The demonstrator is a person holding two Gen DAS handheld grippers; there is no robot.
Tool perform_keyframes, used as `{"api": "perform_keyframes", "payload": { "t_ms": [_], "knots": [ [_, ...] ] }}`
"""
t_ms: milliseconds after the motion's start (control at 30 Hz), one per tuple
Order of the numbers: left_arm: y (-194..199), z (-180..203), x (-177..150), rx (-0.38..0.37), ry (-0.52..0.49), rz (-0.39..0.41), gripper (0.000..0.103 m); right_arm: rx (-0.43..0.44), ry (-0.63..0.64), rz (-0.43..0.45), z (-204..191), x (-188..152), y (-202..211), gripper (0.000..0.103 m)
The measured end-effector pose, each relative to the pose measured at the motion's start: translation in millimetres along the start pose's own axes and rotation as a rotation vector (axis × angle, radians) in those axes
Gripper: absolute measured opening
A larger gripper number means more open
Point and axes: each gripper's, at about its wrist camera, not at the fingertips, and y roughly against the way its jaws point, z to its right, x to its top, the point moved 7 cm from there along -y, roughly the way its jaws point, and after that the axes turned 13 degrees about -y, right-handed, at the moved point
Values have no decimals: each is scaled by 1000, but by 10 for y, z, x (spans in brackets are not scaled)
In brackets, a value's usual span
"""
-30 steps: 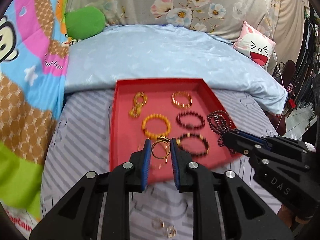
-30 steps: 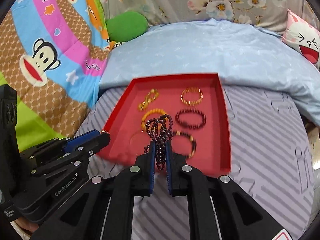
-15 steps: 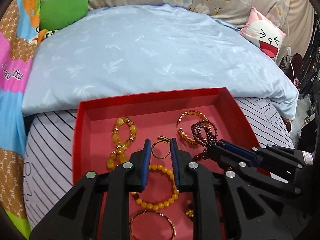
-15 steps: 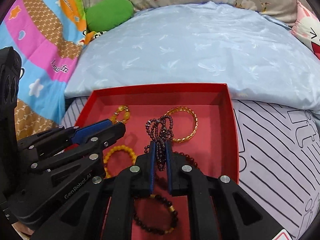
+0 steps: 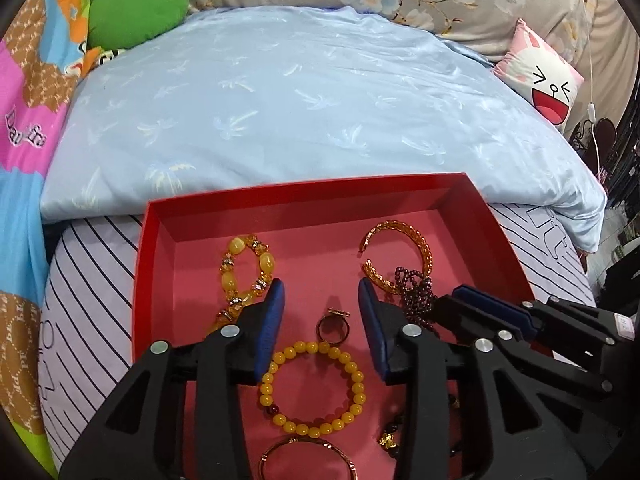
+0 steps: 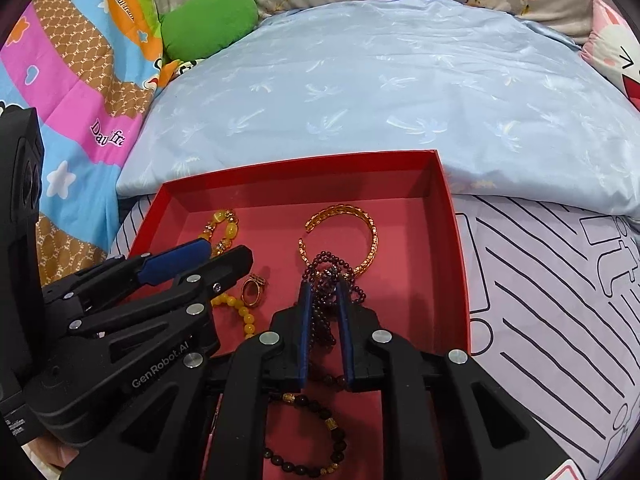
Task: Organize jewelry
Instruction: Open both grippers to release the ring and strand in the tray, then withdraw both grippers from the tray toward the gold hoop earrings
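A red tray (image 5: 304,196) (image 6: 456,240) lies on the striped bed sheet and holds several bracelets. My left gripper (image 5: 321,298) is open over the tray. A gold ring (image 5: 333,327) (image 6: 254,290) lies loose on the tray floor between its fingers. My right gripper (image 6: 323,290) is shut on a dark red bead necklace (image 6: 334,268) (image 5: 416,294), which hangs over the gold cuff bracelet (image 6: 360,232) (image 5: 404,248). A yellow bead bracelet (image 5: 312,390) lies just behind the ring. An amber stone bracelet (image 5: 244,272) lies at the tray's left.
A light blue quilt (image 5: 300,92) is bunched right behind the tray. A green cushion (image 5: 136,8) and a cartoon blanket (image 6: 80,80) are at the left, a pink rabbit pillow (image 5: 544,80) at the right. A dark bead bracelet (image 6: 312,436) lies under my right gripper.
My left gripper has opened and let the gold ring drop onto the tray floor. Both grippers have moved a little further forward over the tray, the right one still holding the necklace.
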Motion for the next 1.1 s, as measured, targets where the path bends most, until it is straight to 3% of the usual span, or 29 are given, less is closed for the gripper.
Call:
{"api": "perform_keyframes", "payload": {
  "t_ms": [167,400,833,1100],
  "knots": [
    [74,26,-10,33,-71,19,40,14,-8,28,-10,-37,224,17],
    [581,18,-105,23,-47,94,44,17,11,62,-33,-284,650,23],
    [1349,151,-1103,24,43,72,45,26,-5,47,-2,-1129,1206,23],
    [1509,229,-1697,30,81,23,45,9,-13,-15,65,-1749,1255,23]
  ]
}}
